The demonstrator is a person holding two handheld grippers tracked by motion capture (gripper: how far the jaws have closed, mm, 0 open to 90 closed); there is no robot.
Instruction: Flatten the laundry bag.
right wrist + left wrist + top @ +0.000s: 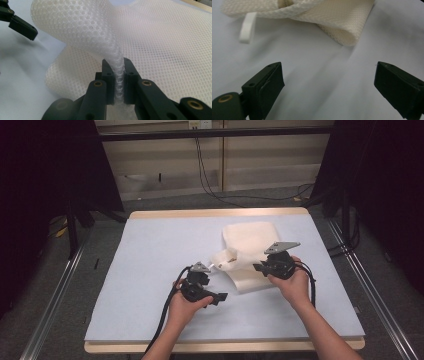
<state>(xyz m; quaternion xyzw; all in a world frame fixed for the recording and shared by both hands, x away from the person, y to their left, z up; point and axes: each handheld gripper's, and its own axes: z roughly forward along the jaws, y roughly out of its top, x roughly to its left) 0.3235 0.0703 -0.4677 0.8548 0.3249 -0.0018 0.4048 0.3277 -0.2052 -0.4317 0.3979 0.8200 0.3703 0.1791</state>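
While you look from the high view, you see the cream mesh bag (250, 251) lying on the right half of the pale blue sheet (150, 270) that covers the bench (220, 213). One part of the bag lies flat, and its near part is lifted and folded over. Your right tool (260, 267) holds this lifted edge, and your left tool (220, 297) stands just beside the bag, to its left, above bare sheet. Around the bench you have grey floor (60, 285), metal rails, dark curtains at both sides and cables along the far wall.

From the left gripper view, the jaws of the left tool (328, 80) stand wide apart with nothing between them. Beyond them the bag (332, 20) makes a soft rolled fold, and a small white tab (247, 28) hangs from it onto the sheet.

From the right gripper view, the right tool (117, 75) is clamped on a gathered ridge of the mesh (160, 45), and the cloth rises from the jaws and bends over by itself. I judge the bag is very light, limp and not fragile, so it will sag and not keep any shape. The open weave should give good hold, but a thin single layer can slip. You do best to take a doubled edge or the rolled fold, deep between the pads.
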